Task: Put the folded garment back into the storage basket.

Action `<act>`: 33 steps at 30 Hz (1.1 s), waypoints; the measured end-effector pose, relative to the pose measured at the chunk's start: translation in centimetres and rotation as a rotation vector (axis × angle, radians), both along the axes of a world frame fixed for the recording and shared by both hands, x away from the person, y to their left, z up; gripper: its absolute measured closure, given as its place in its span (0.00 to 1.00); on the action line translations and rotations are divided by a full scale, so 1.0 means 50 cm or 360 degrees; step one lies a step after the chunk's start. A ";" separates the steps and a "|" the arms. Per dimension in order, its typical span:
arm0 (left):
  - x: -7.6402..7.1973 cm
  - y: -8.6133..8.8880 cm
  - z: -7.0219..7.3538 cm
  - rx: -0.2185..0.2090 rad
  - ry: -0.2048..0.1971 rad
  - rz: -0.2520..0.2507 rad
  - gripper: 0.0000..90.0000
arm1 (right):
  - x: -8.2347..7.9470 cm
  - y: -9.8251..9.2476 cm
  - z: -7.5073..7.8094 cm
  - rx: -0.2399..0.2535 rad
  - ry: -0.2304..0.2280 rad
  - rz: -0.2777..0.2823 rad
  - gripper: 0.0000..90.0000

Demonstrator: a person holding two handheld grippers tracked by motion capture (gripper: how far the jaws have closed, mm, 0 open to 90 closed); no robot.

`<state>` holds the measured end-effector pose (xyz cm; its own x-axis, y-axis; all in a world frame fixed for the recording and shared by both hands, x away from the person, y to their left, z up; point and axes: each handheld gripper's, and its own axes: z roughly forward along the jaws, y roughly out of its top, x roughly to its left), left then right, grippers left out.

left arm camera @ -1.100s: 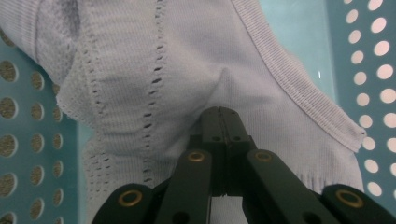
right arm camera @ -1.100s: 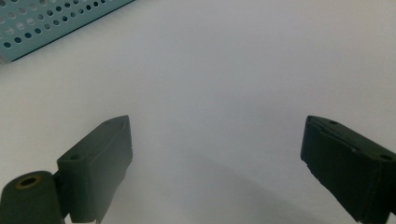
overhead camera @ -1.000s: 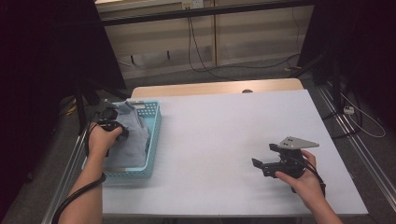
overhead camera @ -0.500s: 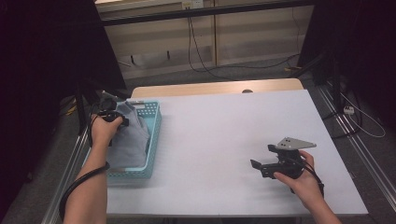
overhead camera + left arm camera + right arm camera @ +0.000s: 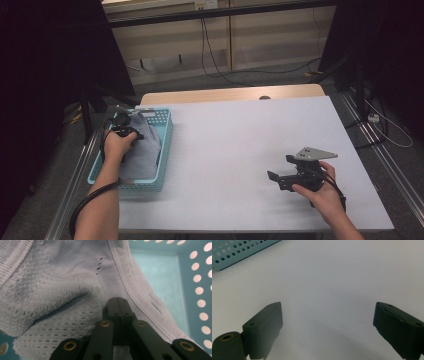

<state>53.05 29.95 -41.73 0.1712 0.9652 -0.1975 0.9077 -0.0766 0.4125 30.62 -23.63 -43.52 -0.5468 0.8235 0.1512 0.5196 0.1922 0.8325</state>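
Your left tongs (image 5: 117, 305) have sunk into the turquoise perforated plastic basket (image 5: 162, 142), pressed together against the grey-blue knit cloth (image 5: 62, 297); nothing looks pinched yet. Right tongs (image 5: 327, 332) spread over the white counter (image 5: 240, 135).

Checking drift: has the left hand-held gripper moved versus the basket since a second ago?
Yes. The left hand-held gripper moved toward the far end of the basket, over the grey cloth.

**Around the Table**

A white table top (image 5: 235, 145) has a bare wooden strip (image 5: 230, 94) along its far edge. Behind it, black cables (image 5: 220, 60) trail over grey floor before a pale wall panel (image 5: 270, 35). Metal rails (image 5: 387, 160) run along the right side.
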 end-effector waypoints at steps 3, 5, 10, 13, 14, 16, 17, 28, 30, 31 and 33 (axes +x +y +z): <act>0.000 -0.001 0.011 0.0018 -0.0015 0.0011 1.00 | 0.000 0.000 0.001 0.0003 -0.0002 -0.0001 0.10; 0.000 -0.002 0.021 0.0019 -0.0037 0.0011 1.00 | 0.001 -0.001 0.003 0.0006 -0.0010 0.0001 0.10; -0.001 -0.004 0.049 0.0030 -0.0060 0.0004 1.00 | 0.003 0.000 0.005 0.0006 -0.0012 0.0006 0.10; -0.003 -0.006 0.066 0.0020 -0.0088 0.0002 0.99 | 0.003 0.000 0.006 0.0006 -0.0020 0.0005 0.10; -0.004 -0.007 0.070 0.0024 -0.0088 -0.0012 0.99 | 0.003 0.000 0.006 0.0005 -0.0020 0.0008 0.10; -0.008 -0.014 0.079 0.0010 -0.0096 -0.0023 0.98 | 0.002 0.001 0.006 0.0003 -0.0017 0.0008 0.10; -0.010 -0.017 0.080 0.0004 -0.0100 -0.0032 0.97 | 0.003 0.002 0.006 0.0002 -0.0017 0.0009 0.10; -0.041 -0.057 0.112 -0.0018 -0.0117 -0.0153 0.84 | 0.010 0.003 0.006 0.0017 -0.0012 0.0012 0.10; -0.045 -0.069 0.120 -0.0031 -0.0125 -0.0180 0.80 | 0.011 0.002 0.007 0.0017 -0.0017 0.0011 0.10; -0.046 -0.075 0.124 -0.0027 -0.0129 -0.0193 0.78 | 0.011 0.001 0.006 0.0017 -0.0015 0.0009 0.10; -0.049 -0.086 0.129 -0.0031 -0.0141 -0.0224 0.72 | 0.011 0.000 0.005 0.0018 -0.0011 0.0003 0.10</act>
